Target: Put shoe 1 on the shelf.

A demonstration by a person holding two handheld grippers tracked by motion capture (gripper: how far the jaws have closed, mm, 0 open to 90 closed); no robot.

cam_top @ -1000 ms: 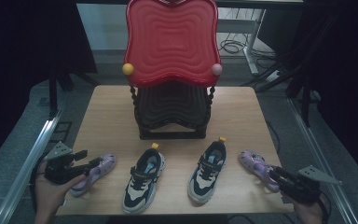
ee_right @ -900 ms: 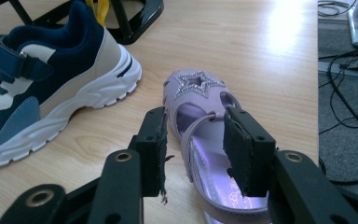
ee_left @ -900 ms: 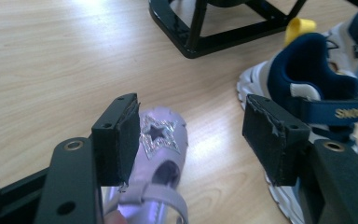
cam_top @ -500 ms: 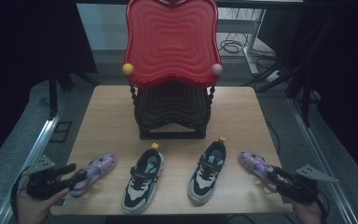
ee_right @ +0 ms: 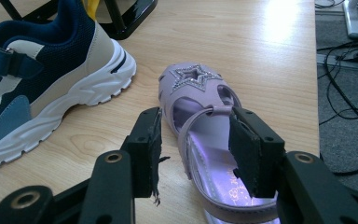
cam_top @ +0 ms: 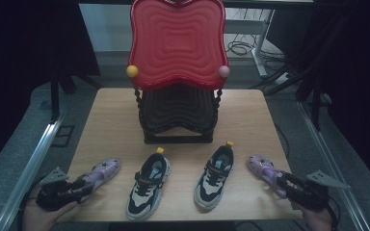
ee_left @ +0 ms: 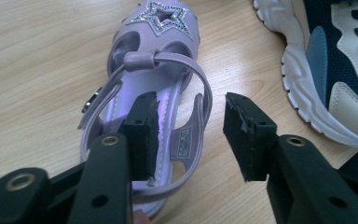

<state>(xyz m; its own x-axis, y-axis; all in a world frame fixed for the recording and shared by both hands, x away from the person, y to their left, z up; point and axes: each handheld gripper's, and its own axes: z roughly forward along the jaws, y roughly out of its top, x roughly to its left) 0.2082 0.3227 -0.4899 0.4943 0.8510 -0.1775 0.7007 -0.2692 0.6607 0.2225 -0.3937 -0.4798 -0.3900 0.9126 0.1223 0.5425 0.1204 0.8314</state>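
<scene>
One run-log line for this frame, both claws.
left claw: closing astride left purple sandal heel side, no grip | right claw: astride right purple sandal side, grip unclear | sneakers untouched

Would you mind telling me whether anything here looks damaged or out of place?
The shoes lie in an orderly row, but the foam pad on the right gripper is frayed, with a torn shred hanging off its lower edge. The left gripper pads look chipped too.

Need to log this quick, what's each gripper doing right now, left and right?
Left gripper: jaws just been closing, one inside the left purple sandal, one outside its heel strap; not pressing yet.
Right gripper: open, straddling the right purple sandal's side strap.
</scene>
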